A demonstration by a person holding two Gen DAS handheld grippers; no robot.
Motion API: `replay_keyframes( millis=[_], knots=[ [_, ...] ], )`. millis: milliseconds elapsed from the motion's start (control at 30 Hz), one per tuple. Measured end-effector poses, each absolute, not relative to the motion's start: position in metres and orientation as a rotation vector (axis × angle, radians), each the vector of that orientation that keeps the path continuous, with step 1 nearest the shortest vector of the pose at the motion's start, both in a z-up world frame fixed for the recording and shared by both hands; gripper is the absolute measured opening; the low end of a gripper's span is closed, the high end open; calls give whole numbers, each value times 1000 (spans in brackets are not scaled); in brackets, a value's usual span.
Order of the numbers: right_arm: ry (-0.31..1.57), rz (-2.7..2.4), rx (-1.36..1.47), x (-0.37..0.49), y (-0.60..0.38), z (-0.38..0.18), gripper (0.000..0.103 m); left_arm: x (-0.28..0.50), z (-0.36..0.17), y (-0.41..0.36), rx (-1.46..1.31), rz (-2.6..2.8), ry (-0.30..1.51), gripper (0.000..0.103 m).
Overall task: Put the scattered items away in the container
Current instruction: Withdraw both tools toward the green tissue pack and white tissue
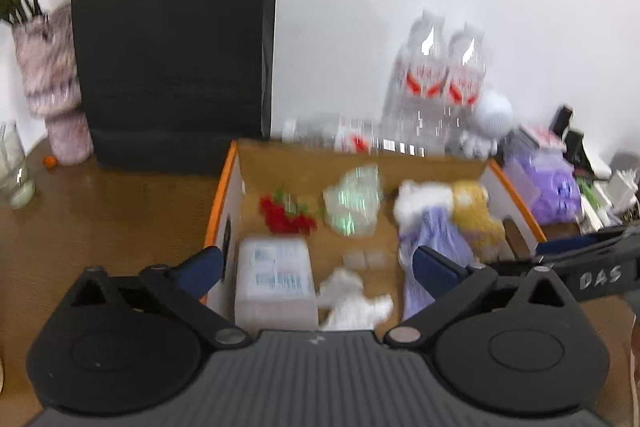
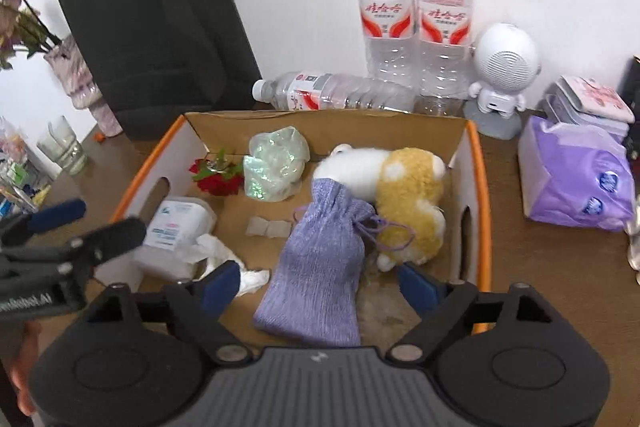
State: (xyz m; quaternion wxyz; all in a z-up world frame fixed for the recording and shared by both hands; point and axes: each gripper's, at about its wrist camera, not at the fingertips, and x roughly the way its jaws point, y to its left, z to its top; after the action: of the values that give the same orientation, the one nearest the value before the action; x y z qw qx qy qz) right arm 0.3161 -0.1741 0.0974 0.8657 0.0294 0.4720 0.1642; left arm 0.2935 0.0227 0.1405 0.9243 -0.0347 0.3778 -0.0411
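An open cardboard box with orange edges stands on the brown table; it also shows in the left wrist view. Inside lie a purple drawstring pouch, a yellow and white plush toy, a shiny green bag, a red flower, a white plastic tub and crumpled tissue. My right gripper is open over the box's near end, its fingers on either side of the pouch, holding nothing. My left gripper is open and empty above the box's near left part.
Behind the box stand two water bottles, a third lying down, a white robot speaker and a black paper bag. A purple tissue pack lies right of the box. A vase and glass jar stand left.
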Motion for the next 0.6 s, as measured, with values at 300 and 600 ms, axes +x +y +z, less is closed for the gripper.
replay_keyframes(
  millis=[300,600],
  knots=[
    [1058,266,114,272,-195,117,90,249,153,15,-50,-31,899,103],
    [954,301,91,194,-194,138,92,172,159,6,-41,-36,825,103]
  ],
)
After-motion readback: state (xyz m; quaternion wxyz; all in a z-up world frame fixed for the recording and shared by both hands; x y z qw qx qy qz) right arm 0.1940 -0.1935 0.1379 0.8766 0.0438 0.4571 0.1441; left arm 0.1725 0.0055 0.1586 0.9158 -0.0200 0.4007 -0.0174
